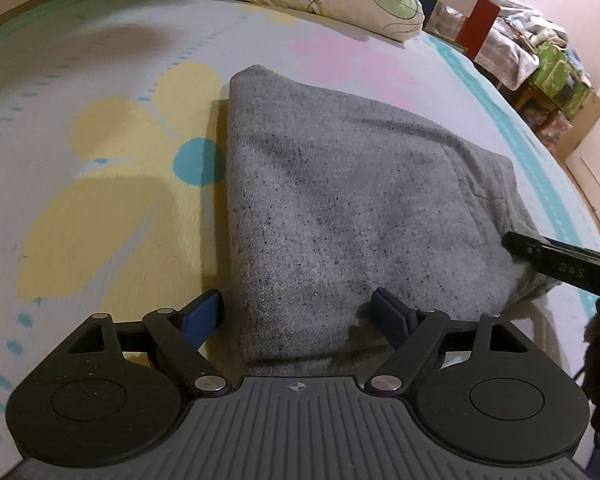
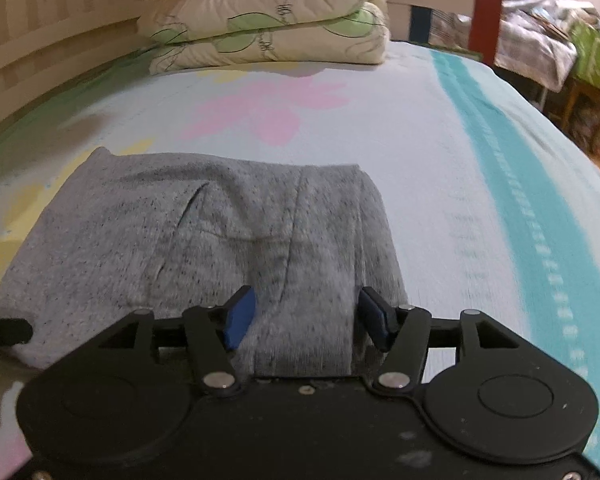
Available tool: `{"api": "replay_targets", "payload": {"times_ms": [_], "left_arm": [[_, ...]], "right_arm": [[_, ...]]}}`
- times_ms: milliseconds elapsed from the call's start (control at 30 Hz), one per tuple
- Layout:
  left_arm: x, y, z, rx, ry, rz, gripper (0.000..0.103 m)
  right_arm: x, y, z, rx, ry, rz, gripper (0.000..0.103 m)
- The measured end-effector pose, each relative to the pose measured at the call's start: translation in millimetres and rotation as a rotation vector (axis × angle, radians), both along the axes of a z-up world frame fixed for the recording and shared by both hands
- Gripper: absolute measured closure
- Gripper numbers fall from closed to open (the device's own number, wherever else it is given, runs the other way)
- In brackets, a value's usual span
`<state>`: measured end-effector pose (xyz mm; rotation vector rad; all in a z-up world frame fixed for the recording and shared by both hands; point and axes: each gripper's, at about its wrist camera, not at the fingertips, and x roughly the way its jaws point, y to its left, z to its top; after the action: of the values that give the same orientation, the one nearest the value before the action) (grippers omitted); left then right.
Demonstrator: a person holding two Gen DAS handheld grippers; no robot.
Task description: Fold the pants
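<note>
L gripper (image 1: 300, 316) nearest the lens: blue pads wide apart, straddling the near left corner of the pants (image 1: 340, 208), nothing pinched; left pad sits just off the cloth edge over the sheet (image 1: 100, 208), right pad over the fabric. R gripper (image 2: 306, 316): pads also apart, with the near right edge of the pants (image 2: 204, 248) lying between them, no squeeze visible; this view is motion-blurred. Its dark finger shows at the right side of the left view, at the bundle's near right corner. Pants: grey speckled knit, already folded into a compact thick bundle, lying mid-bed on the floral sheet, well short of the folded quilt (image 2: 268, 20) by the headboard. Pocket seam and a vertical seam face up on the right part; edges rounded, layers stacked, far left corner slightly peaked. Step, judged: late stage, folds appear done, both tools at the near edge w/ grips let go or about to tidy. Next move calls for, probably, either lifting both tools clear w/o dragging the top layer, or a light press/tug to square the near corners. Whether another fold is intended: can't tell.
</note>
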<state>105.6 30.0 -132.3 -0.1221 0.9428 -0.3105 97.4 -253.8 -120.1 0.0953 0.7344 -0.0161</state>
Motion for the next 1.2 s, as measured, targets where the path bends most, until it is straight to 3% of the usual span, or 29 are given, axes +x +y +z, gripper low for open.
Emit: {"api": "replay_targets", "payload": {"times_ms": [367, 733, 900, 1200], "left_arm": [[-6.4, -4.2, -3.6, 0.024, -0.015, -0.013, 0.018], [-7.3, -1.7, -4.3, 0.02, -0.019, -0.018, 0.018], [-5.8, 2.4, -1.9, -0.005, -0.011, -0.027, 0.018], [12.4, 11.9, 18.2, -0.038, -0.057, -0.018, 0.018]], "right_arm": [[-9.8, 3.4, -6.2, 0.018, -0.014, -0.042, 0.037], [-29.3, 2.4, 6.3, 0.01, 0.01, -0.009, 0.036], [-34.8, -5.0, 28.6, 0.008, -0.076, -0.017, 0.036], [13.4, -33.3, 18.4, 0.072, -0.01, -0.009, 0.032]]}}
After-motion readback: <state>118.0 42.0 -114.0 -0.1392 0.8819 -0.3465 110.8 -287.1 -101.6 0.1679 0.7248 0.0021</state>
